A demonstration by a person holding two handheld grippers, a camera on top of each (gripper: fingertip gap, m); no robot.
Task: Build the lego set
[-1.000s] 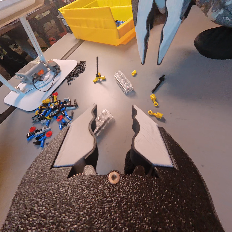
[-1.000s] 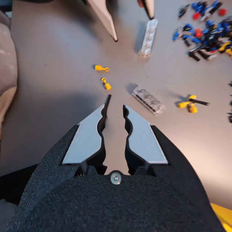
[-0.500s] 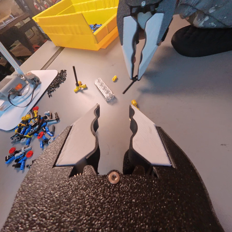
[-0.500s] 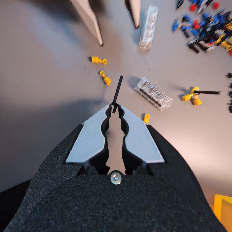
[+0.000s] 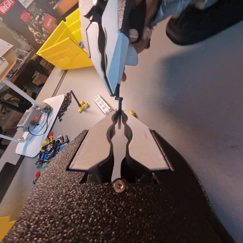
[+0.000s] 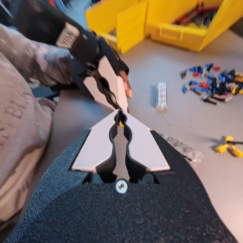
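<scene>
1 thin black plastic axle with collar (image 5: 119, 105) held off grey tabletop (image 5: 184, 105), pinched at both ends. Left gripper (image 5: 119, 113) clenched on lower end; right gripper (image 5: 115, 92) clenched on upper end, tips nearly meeting. On table: 2 clear studded plastic bricks (image 6: 161, 96), 1 yellow-and-black axle assembly (image 5: 82, 104), 1 heap of blue, black, red, yellow pins (image 6: 215, 84), 2 yellow plastic bins (image 6: 171, 22) at rear.

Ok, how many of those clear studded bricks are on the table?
2. One clear brick lies beside the pile of small parts; the other sits partly behind the right gripper, which pinches a black axle with the left gripper. Others may be hidden.
</scene>
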